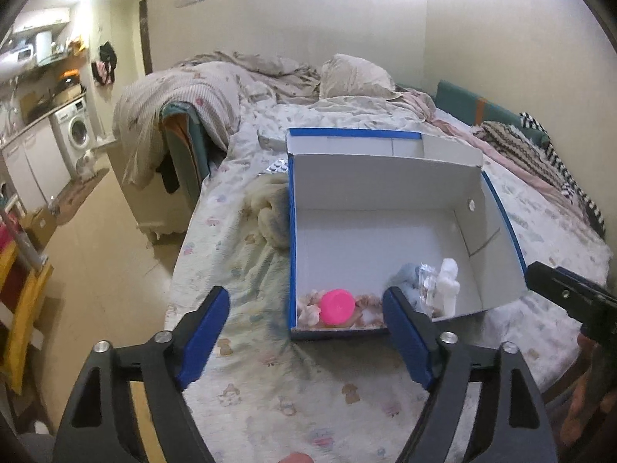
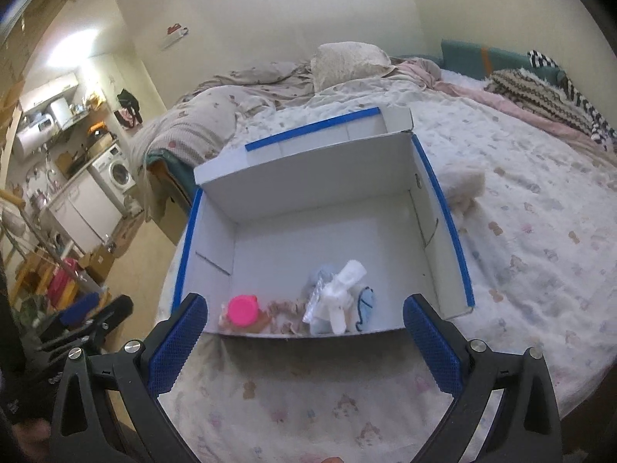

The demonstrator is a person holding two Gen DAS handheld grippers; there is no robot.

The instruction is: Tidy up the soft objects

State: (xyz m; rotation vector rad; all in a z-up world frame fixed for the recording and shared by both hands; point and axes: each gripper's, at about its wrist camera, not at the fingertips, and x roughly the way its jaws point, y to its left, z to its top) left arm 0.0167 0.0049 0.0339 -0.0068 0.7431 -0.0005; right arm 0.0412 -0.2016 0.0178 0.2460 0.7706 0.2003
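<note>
A white cardboard box with blue edges (image 1: 385, 181) (image 2: 308, 185) lies on the bed, its lid folded back at the far side. At its near end lie a pink round-lidded item (image 1: 338, 305) (image 2: 242, 310), a pale blue soft cloth (image 1: 407, 274) (image 2: 364, 301), a white soft roll (image 1: 447, 281) (image 2: 347, 281) and a crinkly clear packet (image 2: 318, 301). My left gripper (image 1: 304, 297) hovers open over the box's near edge, nothing between its fingers. My right gripper (image 2: 304, 303) is open too, with its jaws wide at the near wall and nothing held.
A fluffy cream item (image 1: 270, 212) lies against the box's left side, another (image 2: 462, 185) beyond its right wall. A blister pack (image 1: 277, 166) sits behind. Rumpled quilts and a pillow (image 1: 354, 77) fill the far bed. The bed edge drops to the floor (image 1: 108, 270) on the left.
</note>
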